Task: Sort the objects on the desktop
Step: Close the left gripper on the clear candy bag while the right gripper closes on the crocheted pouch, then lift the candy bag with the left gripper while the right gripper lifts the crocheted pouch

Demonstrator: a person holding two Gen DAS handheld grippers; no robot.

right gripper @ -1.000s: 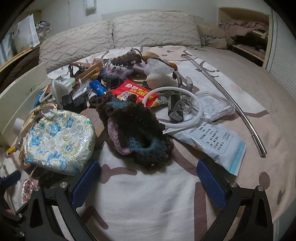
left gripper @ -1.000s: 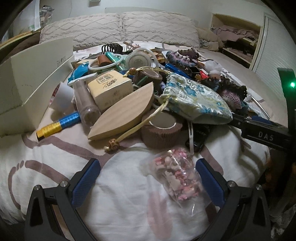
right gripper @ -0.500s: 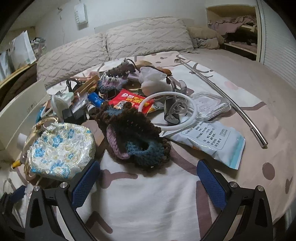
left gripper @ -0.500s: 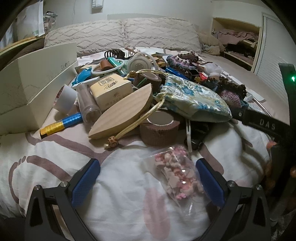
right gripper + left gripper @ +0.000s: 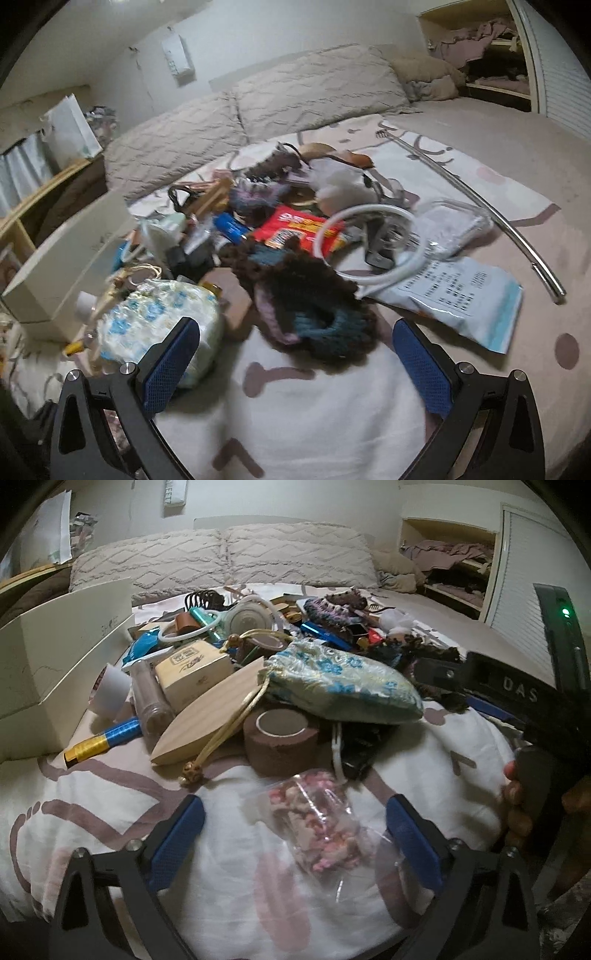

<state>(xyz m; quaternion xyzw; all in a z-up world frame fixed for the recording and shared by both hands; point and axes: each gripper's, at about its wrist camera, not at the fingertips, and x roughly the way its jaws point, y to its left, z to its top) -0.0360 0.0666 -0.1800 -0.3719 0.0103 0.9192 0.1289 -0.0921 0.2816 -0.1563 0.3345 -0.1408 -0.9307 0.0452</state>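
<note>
The left gripper (image 5: 295, 834) hung over the near edge of the bed (image 5: 110, 812), its jaws wide but just closing a little, with a clear bag of pink bits (image 5: 314, 834) lying on the sheet between them, the blue pads not pressing it. Just beyond the bag sat a brown tape roll (image 5: 280, 738), a wooden leaf-shaped board (image 5: 210, 716) and a floral drawstring pouch (image 5: 343, 683), all in a heap toward the bed's middle. A white box (image 5: 62, 664) stood at the left edge.

The right gripper (image 5: 295, 358) had its jaws spread wide and empty, just short of a dark crocheted piece (image 5: 310, 306). A white ring (image 5: 369, 247) and a printed white packet (image 5: 461, 291) lay beyond, toward the right edge.
</note>
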